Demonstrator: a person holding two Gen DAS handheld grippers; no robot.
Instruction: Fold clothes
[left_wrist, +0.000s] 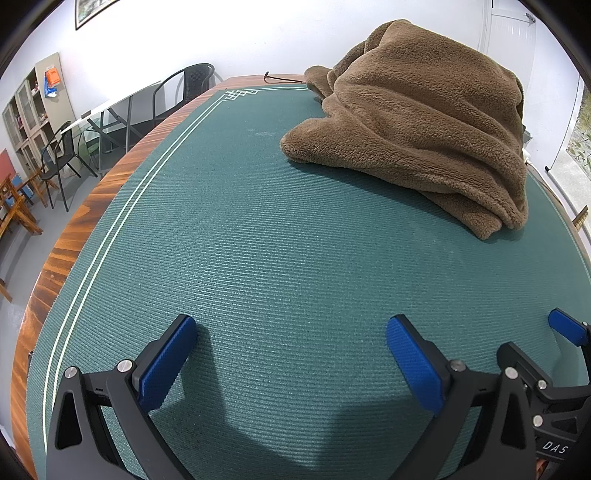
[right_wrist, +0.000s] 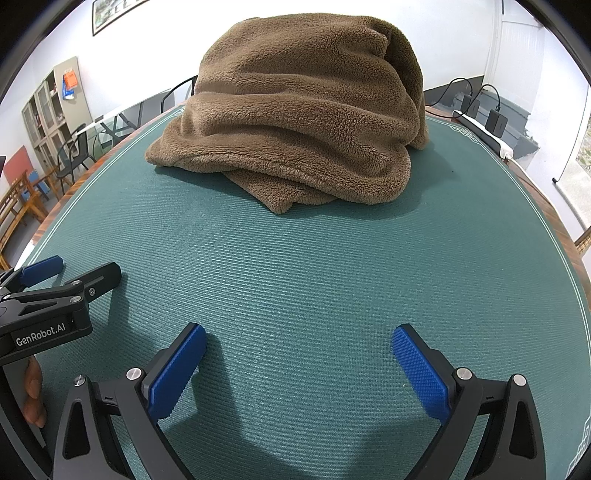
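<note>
Blue pads of the left tool sit right up front in the left wrist view, spread wide with nothing between them, hovering over the green mat on the counter. Brown fleece garment is bunched in a heap at the far right of the mat. The right tool pokes in at the right edge. Right wrist view: right tool also spread and empty, fleece piled dead ahead, well apart from the pads, left tool off to the left.
</note>
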